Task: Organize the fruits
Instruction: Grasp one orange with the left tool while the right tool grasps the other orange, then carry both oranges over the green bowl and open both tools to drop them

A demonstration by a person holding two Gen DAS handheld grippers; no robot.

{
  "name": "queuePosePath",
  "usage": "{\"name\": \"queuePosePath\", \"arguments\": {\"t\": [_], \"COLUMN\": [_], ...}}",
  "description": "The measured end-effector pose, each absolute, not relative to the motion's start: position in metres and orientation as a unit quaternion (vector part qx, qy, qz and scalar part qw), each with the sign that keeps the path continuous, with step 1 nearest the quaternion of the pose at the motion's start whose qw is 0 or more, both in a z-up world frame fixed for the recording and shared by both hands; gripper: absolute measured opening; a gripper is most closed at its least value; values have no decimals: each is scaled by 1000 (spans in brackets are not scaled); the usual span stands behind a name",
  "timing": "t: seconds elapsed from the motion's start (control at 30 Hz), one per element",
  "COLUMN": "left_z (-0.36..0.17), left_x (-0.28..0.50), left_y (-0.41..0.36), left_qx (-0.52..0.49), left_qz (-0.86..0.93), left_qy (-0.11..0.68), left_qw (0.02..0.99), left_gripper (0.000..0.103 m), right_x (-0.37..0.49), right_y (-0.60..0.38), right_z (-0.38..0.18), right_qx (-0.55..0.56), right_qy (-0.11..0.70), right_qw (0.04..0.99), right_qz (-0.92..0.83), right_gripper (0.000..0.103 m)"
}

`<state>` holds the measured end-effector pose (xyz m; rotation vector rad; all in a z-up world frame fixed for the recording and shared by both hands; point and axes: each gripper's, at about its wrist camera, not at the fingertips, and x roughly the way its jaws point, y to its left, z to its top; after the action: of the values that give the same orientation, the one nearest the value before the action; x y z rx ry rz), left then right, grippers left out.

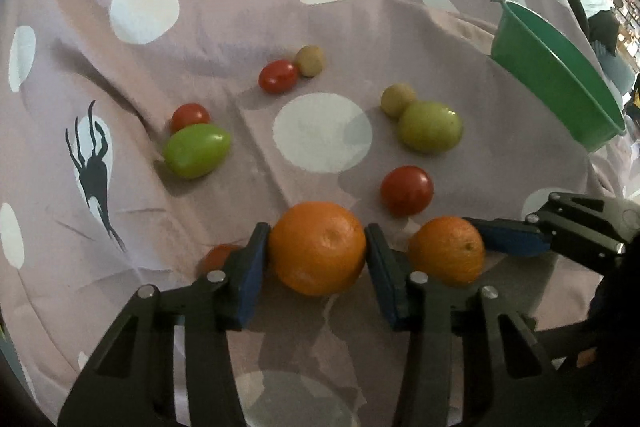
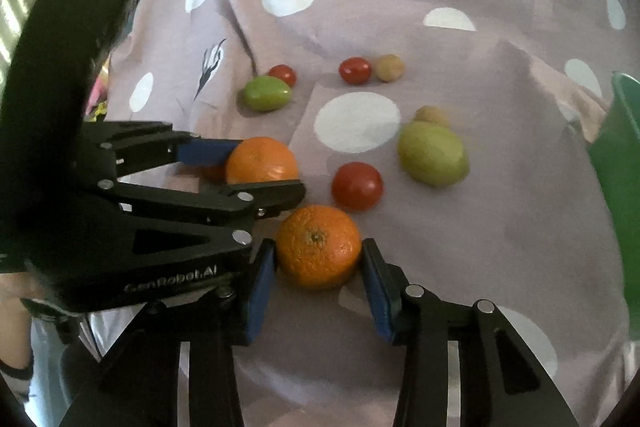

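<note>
My left gripper (image 1: 317,249) is shut on an orange (image 1: 318,247) resting on the cloth; both blue pads touch its sides. It also shows in the right wrist view (image 2: 262,161). My right gripper (image 2: 318,257) is shut on a second orange (image 2: 319,246), pads touching its sides; that orange shows in the left wrist view (image 1: 447,250). Red tomatoes (image 1: 407,190) (image 1: 277,76) (image 1: 190,115), green fruits (image 1: 197,150) (image 1: 431,126) and small tan fruits (image 1: 397,99) (image 1: 309,60) lie scattered beyond. A green basin (image 1: 556,75) stands at the right.
A rumpled mauve cloth with white polka dots (image 1: 324,133) covers the surface, with folds at the left. Another reddish-orange fruit (image 1: 216,257) is half hidden behind my left finger. The basin's edge shows at the right of the right wrist view (image 2: 624,163).
</note>
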<state>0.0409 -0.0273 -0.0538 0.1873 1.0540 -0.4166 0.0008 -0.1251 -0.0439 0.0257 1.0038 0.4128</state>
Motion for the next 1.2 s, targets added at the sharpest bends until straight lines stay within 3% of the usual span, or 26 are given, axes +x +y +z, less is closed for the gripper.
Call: {"name": "queuePosePath", "arguments": {"t": [0.4, 0.8, 0.97, 1.2], "left_z": [-5, 54, 43, 20], "left_x": [17, 24, 34, 46], "left_y": [-40, -168, -227, -250], "left_qx": [30, 41, 70, 93], "left_qz": [-219, -329, -353, -342], "left_qy": [458, 393, 400, 435], "left_qw": [861, 858, 843, 828], "left_gripper": [45, 46, 46, 46], "right_x": [-17, -42, -39, -32], "right_y": [-177, -295, -326, -344], "right_z": [-5, 48, 41, 17], "right_qx": [64, 97, 101, 96], "right_qy": [418, 329, 339, 380], "right_qw": [892, 939, 935, 918], "right_qz": [159, 10, -41, -65], "right_gripper": [44, 44, 44, 44]}}
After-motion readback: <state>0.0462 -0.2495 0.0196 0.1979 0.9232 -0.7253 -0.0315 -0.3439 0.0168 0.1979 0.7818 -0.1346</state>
